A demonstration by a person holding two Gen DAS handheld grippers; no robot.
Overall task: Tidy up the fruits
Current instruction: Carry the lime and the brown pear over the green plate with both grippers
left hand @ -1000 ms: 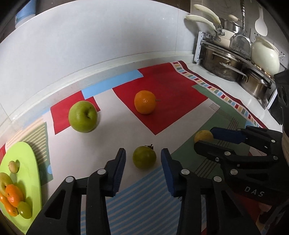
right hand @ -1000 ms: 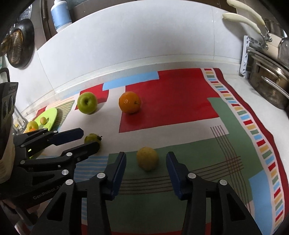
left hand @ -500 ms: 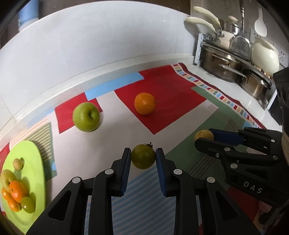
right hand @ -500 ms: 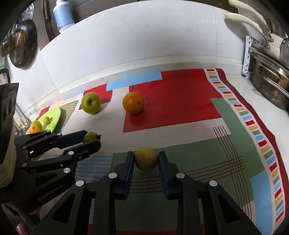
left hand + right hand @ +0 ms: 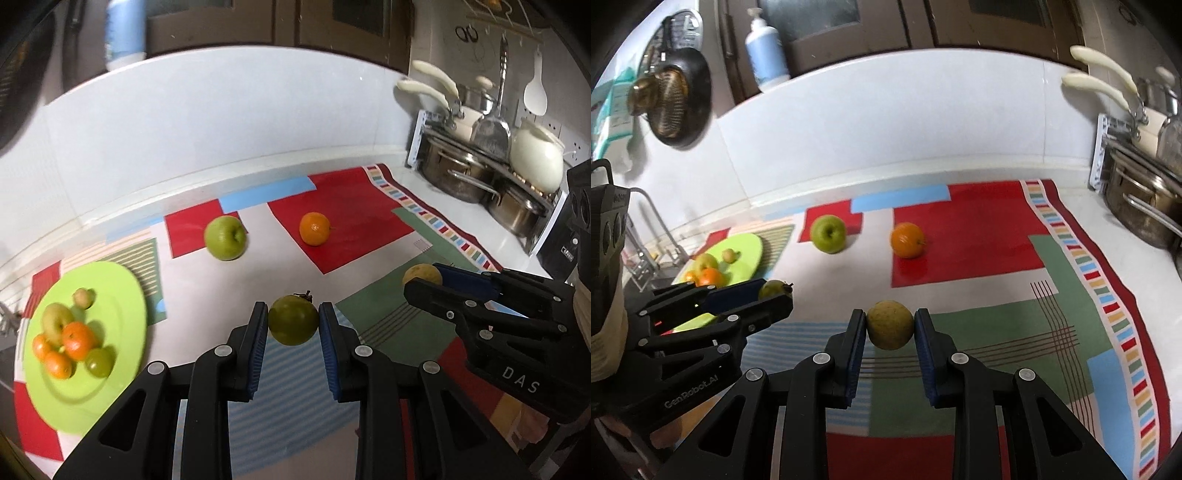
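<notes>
My left gripper [image 5: 293, 325] is shut on a small dark-green fruit [image 5: 293, 319] with a stem and holds it above the mat. My right gripper [image 5: 890, 325] is shut on a yellow fruit [image 5: 890, 324], also lifted; it shows in the left wrist view [image 5: 421, 274] too. A green apple [image 5: 225, 237] and an orange [image 5: 314, 228] lie on the patterned mat further back. A lime-green plate [image 5: 114, 291] at the left holds several small fruits. In the right wrist view the apple [image 5: 828, 234], the orange [image 5: 907, 240] and the plate [image 5: 748, 248] show as well.
Steel pots on a rack [image 5: 476, 173] with white-handled pans and a white kettle [image 5: 535, 155] stand at the right back. A white tiled wall runs along the back. A soap bottle [image 5: 766, 55] and a hanging pan [image 5: 674, 107] are up left. A sink rack [image 5: 646, 258] sits beyond the plate.
Both grippers closed on their fruits, the green one and the yellow one, and lifted them off the mat. The view rose and the plate came further into sight.
</notes>
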